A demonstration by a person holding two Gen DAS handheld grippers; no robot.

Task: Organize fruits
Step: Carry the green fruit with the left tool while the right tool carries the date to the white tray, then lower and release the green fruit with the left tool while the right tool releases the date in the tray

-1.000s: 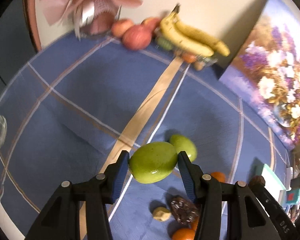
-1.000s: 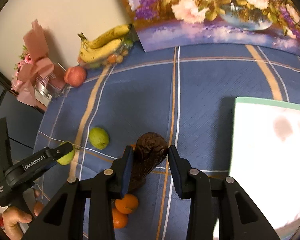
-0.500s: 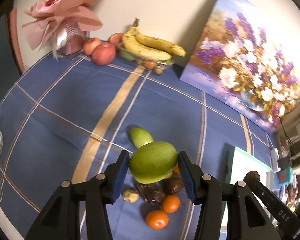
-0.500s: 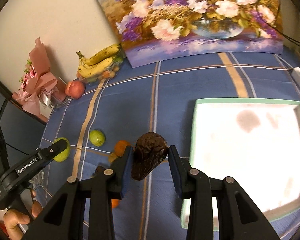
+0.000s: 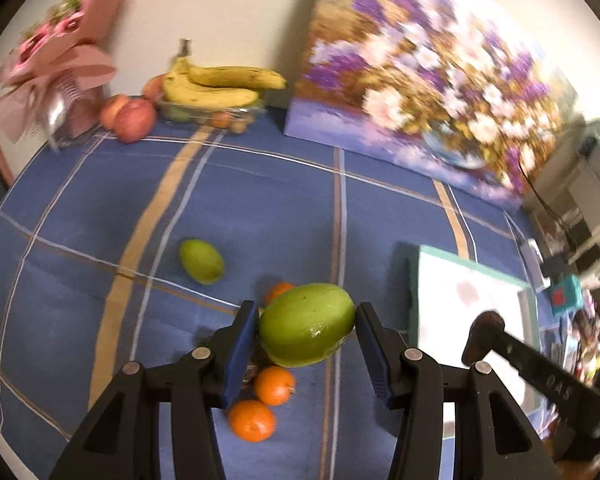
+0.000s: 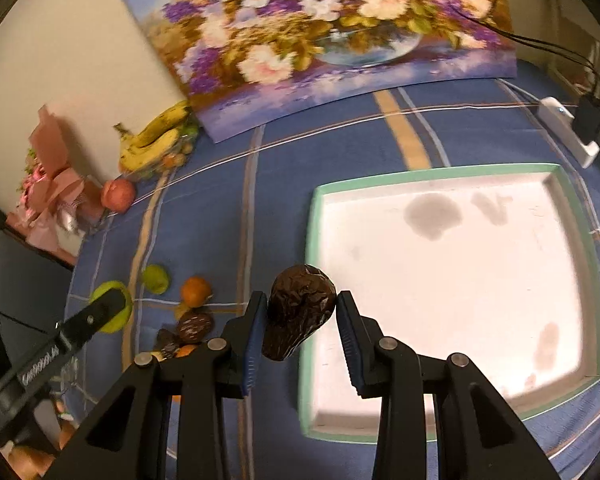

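Observation:
My left gripper (image 5: 306, 330) is shut on a large green mango (image 5: 307, 325), held above the blue checked tablecloth. Below it lie oranges (image 5: 274, 385), and a second green mango (image 5: 201, 261) rests further left. My right gripper (image 6: 301, 312) is shut on a dark wrinkled avocado (image 6: 298, 312), hanging over the left rim of the white tray (image 6: 452, 280) with a green edge. In the right wrist view the left gripper (image 6: 108, 308) shows at the left with its mango. An orange (image 6: 195, 291), a small green fruit (image 6: 155, 279) and dark fruits (image 6: 194, 328) lie on the cloth.
A flower painting (image 5: 420, 92) leans on the back wall. Bananas (image 5: 216, 86) in a clear box, red apples (image 5: 134, 120) and a pink bouquet (image 5: 52, 76) stand at the back left. A white power strip (image 6: 566, 130) with cables lies at the far right.
Both grippers have moved right and slightly up with their fruit. The white tray has come fully under the right gripper, and the loose fruit has slid left in both views.

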